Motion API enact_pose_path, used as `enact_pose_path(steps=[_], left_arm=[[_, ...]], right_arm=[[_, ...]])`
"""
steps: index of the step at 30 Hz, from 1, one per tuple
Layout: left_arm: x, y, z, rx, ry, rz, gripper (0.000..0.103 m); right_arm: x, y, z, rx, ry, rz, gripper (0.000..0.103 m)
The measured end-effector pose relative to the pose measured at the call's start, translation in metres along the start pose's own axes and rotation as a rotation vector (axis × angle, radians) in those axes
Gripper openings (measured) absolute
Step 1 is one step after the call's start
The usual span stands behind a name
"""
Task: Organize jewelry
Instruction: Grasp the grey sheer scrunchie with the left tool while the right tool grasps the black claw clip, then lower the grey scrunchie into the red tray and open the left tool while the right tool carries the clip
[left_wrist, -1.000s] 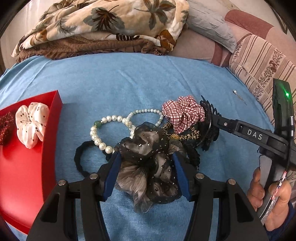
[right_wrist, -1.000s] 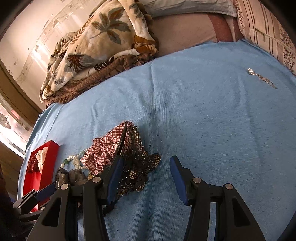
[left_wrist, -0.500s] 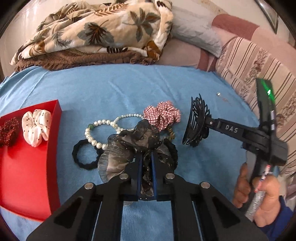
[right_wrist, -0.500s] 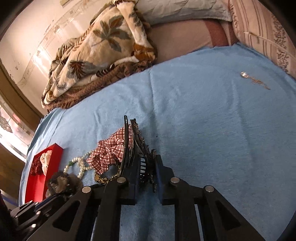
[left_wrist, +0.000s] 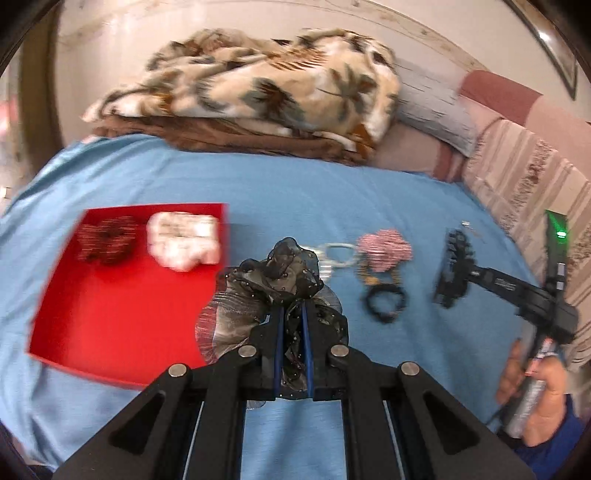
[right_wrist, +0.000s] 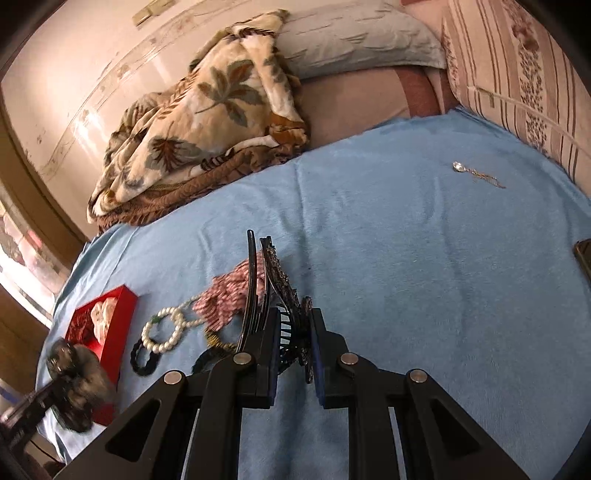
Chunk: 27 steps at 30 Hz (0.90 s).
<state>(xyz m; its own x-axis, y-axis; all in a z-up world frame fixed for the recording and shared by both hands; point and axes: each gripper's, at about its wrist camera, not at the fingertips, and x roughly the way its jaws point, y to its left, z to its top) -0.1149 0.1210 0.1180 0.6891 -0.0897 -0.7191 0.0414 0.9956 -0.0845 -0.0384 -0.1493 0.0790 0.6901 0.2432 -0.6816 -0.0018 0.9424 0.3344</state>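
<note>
Scrunchies: 2 in red tray (left_wrist: 110, 325), 1 in left claw (left_wrist: 293, 314), 1 on bed

black sheer scrunchie (left_wrist: 280, 291): lifted, bunched, beside red tray (left_wrist: 110, 317) | black claw clip (right_wrist: 280, 295): raised, upright | pearl bracelet (right_wrist: 164, 330), checked scrunchie (right_wrist: 229, 295): apparently lying on cloth

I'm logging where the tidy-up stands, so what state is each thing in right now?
Left gripper: jaws shut on the black scrunchie.
Right gripper: jaws shut on the black claw clip.
Red tray: holds the white scrunchie and the dark red scrunchie.
Pearl bracelets: loose on the blue sheet.
Checked scrunchie: on the sheet.
Silver pendant: on the sheet, apart from the rest.
</note>
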Motion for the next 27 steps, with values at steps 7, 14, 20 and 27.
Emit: enact_pose_path(steps=[7, 14, 20, 27], left_arm=[[-0.009, 0.059, -0.004, -0.042, -0.004, 0.102, 0.009], [-0.013, 0.115, -0.014, -0.109, 0.001, 0.153, 0.009], [-0.01, 0.158, -0.012, -0.171, 0.032, 0.186, 0.009], [-0.01, 0.189, -0.004, -0.185, 0.052, 0.223, 0.009]], right_arm=[[-0.011, 0.043, -0.017, -0.074, 0.03, 0.032, 0.016], [-0.011, 0.1, -0.028, -0.167, 0.071, 0.076, 0.016], [-0.006, 0.16, -0.038, -0.267, 0.106, 0.127, 0.014], [-0.002, 0.214, -0.045, -0.361, 0.101, 0.164, 0.001]])
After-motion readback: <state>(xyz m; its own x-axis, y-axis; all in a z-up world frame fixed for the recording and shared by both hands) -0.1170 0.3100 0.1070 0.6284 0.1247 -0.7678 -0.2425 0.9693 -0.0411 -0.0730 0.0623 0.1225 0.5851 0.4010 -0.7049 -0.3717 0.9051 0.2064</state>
